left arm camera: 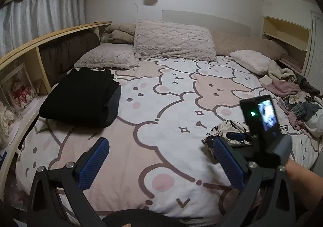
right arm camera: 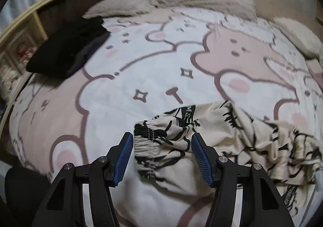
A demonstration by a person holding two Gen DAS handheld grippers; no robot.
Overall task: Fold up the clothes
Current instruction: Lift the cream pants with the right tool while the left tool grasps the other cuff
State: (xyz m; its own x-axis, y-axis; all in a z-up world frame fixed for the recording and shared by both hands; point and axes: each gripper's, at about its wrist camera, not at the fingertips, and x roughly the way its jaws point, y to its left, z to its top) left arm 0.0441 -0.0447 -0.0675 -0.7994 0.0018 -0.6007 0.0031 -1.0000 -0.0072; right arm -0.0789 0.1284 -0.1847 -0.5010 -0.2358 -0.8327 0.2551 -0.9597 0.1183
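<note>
Right tool (right arm camera: 162, 153), jaws parted around the elastic waistband of unfolded printed cream shorts (right arm camera: 212, 138) (not yet gripped); left tool (left arm camera: 159, 162) open, empty. Folded black garment (left arm camera: 80, 95) lies far left; pile (left arm camera: 298, 103) remains.

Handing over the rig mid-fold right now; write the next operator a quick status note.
Left gripper: open, empty, above the bedspread.
Right gripper: open, jaws either side of the elastic waistband of the cream printed garment; pads not pressing on it.
Done: black folded stack sits at the bed's left side.
Left: the printed garment, still crumpled, then the unfolded clothes pile at the bed's right edge.
</note>
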